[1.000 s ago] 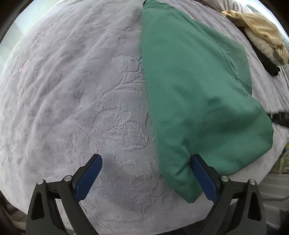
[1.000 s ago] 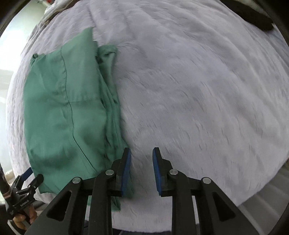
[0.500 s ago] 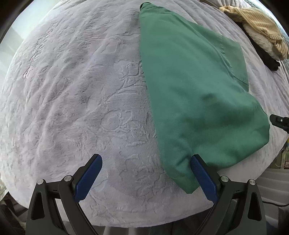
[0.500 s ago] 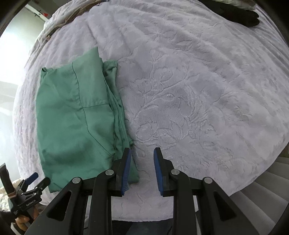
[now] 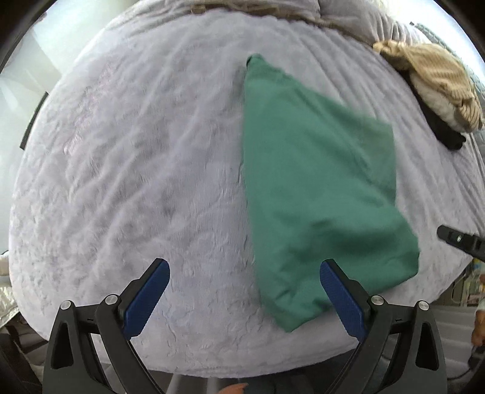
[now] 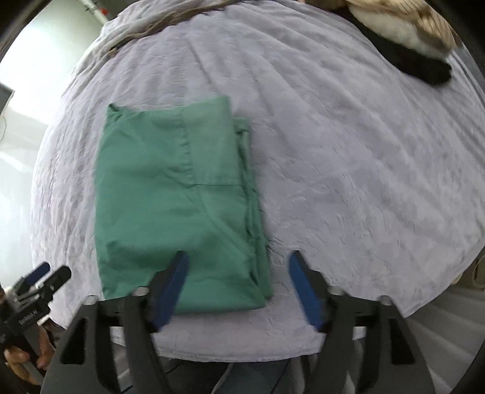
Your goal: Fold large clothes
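A green garment [image 5: 315,188] lies folded into a flat rectangle on the lilac bedspread [image 5: 136,169]. In the right wrist view the garment [image 6: 172,200] sits left of centre, its near edge by the bed's front. My left gripper [image 5: 244,288] is open and empty, raised above the bed near the garment's near left corner. My right gripper [image 6: 238,278] is open and empty, held above the garment's near right corner. The left gripper [image 6: 39,282] also shows at the lower left of the right wrist view.
A pile of tan, cream and black clothes [image 5: 439,88] lies at the bed's far right, also in the right wrist view [image 6: 403,36]. Bunched bedding [image 5: 272,12] runs along the far edge. The bed's front edge [image 6: 242,351] is just below both grippers.
Both grippers have pulled back and up from the bed, showing more of it. My right gripper has opened from nearly shut and shifted left over the garment.
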